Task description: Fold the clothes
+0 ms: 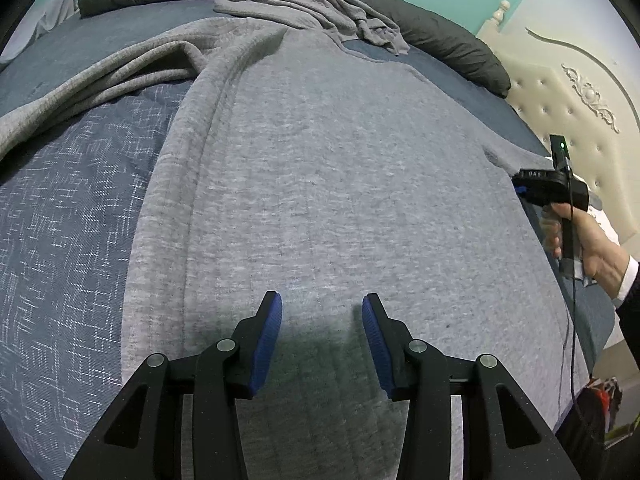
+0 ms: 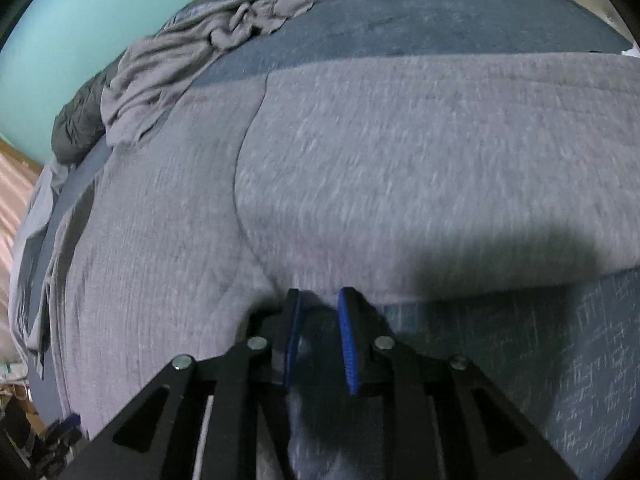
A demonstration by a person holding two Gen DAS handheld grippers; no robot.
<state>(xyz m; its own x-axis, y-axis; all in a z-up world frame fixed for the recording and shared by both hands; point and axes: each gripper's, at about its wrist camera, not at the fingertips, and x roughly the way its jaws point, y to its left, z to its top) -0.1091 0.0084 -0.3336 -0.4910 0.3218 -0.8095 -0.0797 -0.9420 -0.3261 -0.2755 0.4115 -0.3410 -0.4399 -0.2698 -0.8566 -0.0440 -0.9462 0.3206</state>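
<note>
Left tool (image 1: 322, 308) spread above grey sweater (image 1: 320, 168); right tool (image 2: 319, 300) seemingly pinching its sleeve edge.

A blue crosshatch-patterned bed cover (image 1: 72, 216) lies below a dark grey duvet (image 1: 432, 36), beside a cream tufted headboard (image 1: 560, 108) and teal wall (image 2: 80, 32).

Left gripper (image 1: 322, 308): jaws spread wide, blue pads (image 1: 267, 344) facing each other, nothing between them; it hangs just above the cloth, pointing forward.
Right gripper (image 2: 318, 300): jaws narrowed to a small gap, blue pads (image 2: 347, 344) nearly parallel, tips low at a fabric edge; whether they pinch anything cannot be told.
Right hand (image 1: 588, 244): seen from the left wrist view, wrapped around the pistol-style handle, fingers curled at the front.
Sleeve (image 1: 630, 296): dark, with a white cuff at the wrist.
</note>
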